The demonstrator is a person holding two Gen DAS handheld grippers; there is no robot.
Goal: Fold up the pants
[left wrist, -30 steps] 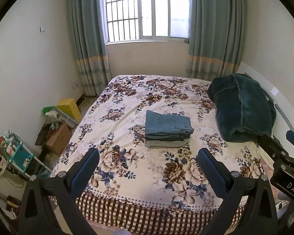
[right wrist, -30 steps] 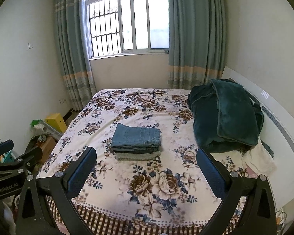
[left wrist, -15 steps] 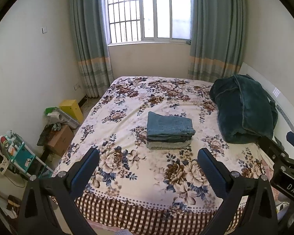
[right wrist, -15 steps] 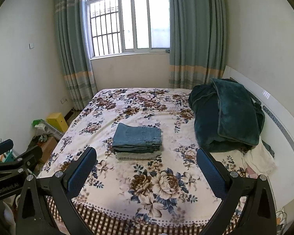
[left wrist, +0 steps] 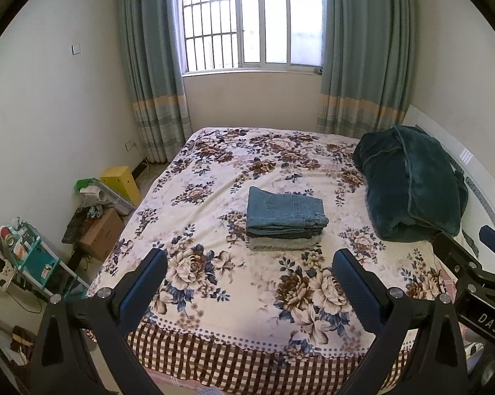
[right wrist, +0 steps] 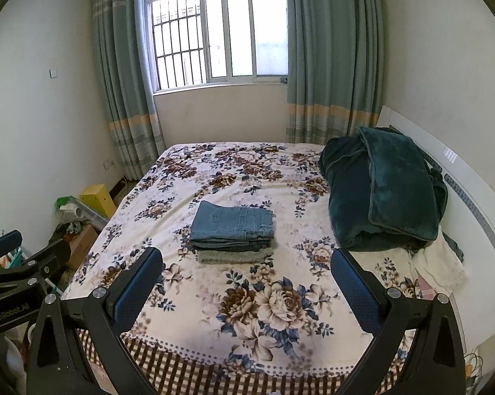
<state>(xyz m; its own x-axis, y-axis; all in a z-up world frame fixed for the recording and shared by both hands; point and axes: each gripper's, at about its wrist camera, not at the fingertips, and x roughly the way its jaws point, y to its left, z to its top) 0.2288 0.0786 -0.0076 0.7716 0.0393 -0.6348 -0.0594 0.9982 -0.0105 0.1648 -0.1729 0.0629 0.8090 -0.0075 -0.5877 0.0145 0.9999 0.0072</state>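
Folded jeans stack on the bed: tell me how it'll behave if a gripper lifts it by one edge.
The folded jeans stack is loose layers, so it would probably sag and unfold. Several denim layers suggest it's fairly heavy. Pushed across the soft floral bedspread, it would likely drag and shear.

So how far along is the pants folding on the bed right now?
Done: the blue jeans lie folded atop a stack on the floral bed, with a grey folded piece underneath. In hand: nothing; the left gripper and right gripper have open, empty jaws. No unfolded pants are visible.

Floral bed point(left wrist: 214, 283) carries folded pants point(left wrist: 285, 212), green blanket point(left wrist: 408, 181).
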